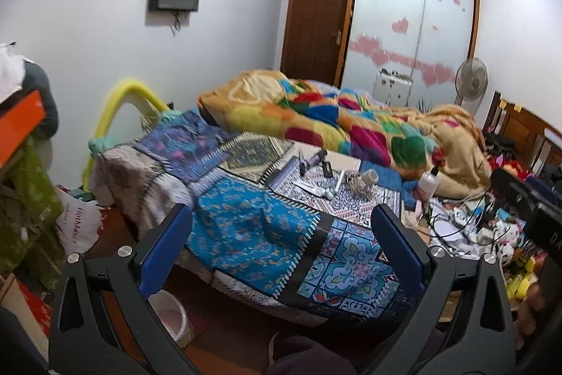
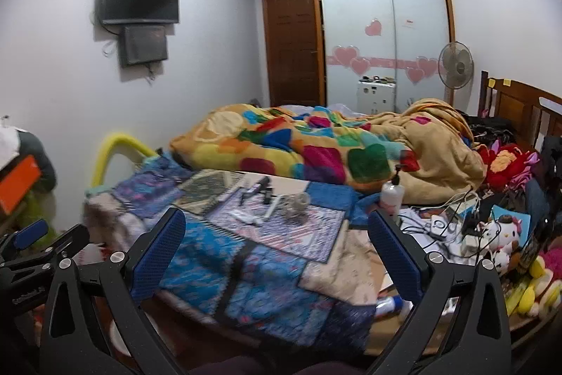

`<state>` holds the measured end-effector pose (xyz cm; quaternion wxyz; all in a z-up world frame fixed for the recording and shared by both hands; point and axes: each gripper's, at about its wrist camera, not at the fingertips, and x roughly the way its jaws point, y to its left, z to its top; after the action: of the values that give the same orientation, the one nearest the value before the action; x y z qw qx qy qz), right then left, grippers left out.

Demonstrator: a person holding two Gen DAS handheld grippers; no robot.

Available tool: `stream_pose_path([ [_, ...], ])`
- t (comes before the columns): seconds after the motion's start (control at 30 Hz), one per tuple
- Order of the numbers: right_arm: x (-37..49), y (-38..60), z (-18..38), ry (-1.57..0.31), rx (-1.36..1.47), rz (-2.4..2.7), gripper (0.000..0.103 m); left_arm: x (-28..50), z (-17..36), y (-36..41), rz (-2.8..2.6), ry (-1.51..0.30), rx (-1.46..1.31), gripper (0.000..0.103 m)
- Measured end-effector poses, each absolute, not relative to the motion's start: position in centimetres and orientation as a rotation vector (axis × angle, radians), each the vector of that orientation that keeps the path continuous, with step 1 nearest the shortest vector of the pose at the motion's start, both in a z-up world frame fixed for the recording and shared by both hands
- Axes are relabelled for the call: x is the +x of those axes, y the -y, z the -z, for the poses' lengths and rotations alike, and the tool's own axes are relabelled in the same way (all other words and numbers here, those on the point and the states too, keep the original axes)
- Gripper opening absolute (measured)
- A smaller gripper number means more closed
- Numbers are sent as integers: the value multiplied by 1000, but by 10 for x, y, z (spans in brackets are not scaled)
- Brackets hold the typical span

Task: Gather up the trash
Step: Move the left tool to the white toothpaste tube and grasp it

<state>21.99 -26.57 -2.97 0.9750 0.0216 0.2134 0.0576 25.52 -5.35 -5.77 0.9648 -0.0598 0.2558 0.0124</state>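
A cluster of small litter lies mid-bed on the patterned cloth: a crumpled wrapper (image 1: 354,183), a white tube (image 1: 339,180) and a purple tube (image 1: 316,159). The right wrist view shows the same wrapper (image 2: 295,204) and white tube (image 2: 272,209). My left gripper (image 1: 281,245) is open over the bed's near corner, well short of the litter, with nothing between its blue pads. Beside it, my right gripper (image 2: 277,252) is also open and holds nothing. A pale bin (image 1: 172,315) stands on the floor under the left gripper's left finger.
A colourful quilt (image 1: 333,125) is heaped behind the litter. A white pump bottle (image 1: 428,181) stands at its right, by tangled cables and chargers (image 1: 463,220). Plush toys (image 2: 502,234) crowd the right edge. A white shopping bag (image 1: 80,224) and a yellow rail (image 1: 116,104) are at the left.
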Motion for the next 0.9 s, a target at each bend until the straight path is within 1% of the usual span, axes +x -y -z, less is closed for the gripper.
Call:
stream_pose_path([
  [0.33,318,298,76,-538,24,-92,103,377,118,96,52,-648,-61,103],
  [0.63,410,298,119,-651,12,-151,103,473,177,107,34,-761,-65,102],
  [0.7,425,299,127,-665,29,-167,103,495,193,106,24,-791,-83,101],
  [0.77,442,298,136,-684,36,-180,103,510,204,105,23,-818,-101,96],
  [0.9,473,293,152,-725,34,-219,103,543,229,110,12,-872,-141,91],
])
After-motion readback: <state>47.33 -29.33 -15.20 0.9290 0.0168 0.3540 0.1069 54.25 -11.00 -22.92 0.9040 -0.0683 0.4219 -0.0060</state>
